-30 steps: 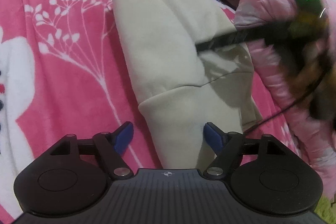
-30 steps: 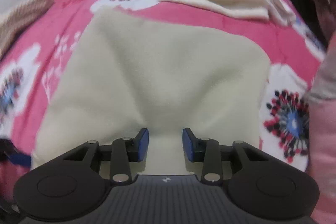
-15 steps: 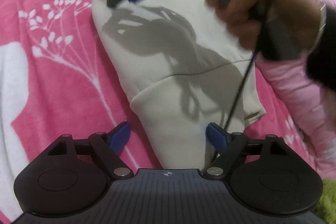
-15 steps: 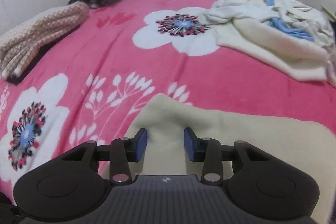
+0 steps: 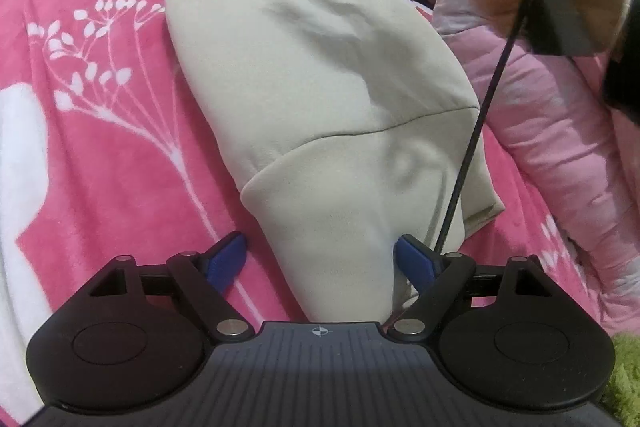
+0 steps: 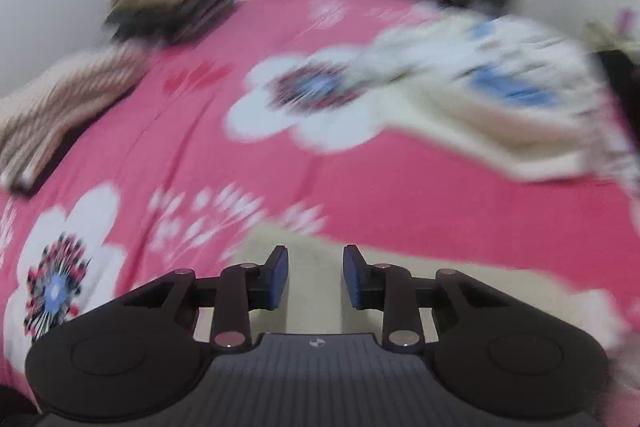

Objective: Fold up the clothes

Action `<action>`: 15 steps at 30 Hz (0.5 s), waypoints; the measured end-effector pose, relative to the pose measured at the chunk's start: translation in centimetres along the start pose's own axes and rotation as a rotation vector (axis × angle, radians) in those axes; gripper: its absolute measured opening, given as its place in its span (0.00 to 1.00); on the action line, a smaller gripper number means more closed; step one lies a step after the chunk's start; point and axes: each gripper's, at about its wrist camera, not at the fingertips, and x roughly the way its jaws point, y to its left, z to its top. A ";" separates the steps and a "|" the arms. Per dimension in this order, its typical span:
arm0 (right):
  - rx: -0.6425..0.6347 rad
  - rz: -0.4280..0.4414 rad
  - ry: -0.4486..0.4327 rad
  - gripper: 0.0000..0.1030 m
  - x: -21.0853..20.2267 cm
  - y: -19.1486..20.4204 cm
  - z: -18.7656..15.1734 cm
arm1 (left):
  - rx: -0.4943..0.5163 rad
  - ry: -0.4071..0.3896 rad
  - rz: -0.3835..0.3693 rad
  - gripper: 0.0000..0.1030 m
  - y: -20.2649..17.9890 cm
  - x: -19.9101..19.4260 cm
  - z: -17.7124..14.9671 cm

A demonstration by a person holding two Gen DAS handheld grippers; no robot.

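Cream garment point(image 5: 320, 75) folded on the pink floral bed point(image 5: 100, 147), both grippers released.
I see the left gripper point(image 5: 320, 259) spread wide, the garment's near corner between its fingers, the rest straight ahead. Right gripper point(image 6: 315, 277) is partly parted, nothing clamped, a strip of the same cream cloth just under and ahead of its tips. That view is motion-blurred. Loose clothes pile point(image 6: 500, 99) lies far ahead to its right.

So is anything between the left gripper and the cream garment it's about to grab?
Nothing solid. The left gripper is open with the cream garment directly between its fingers. Only a thin black cable hangs across the garment's right side, near the right finger.
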 end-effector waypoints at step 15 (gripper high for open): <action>0.314 -0.031 0.197 0.29 -3.4 -9.7 -6.1 | -0.073 0.021 -0.023 0.82 0.7 -0.8 0.1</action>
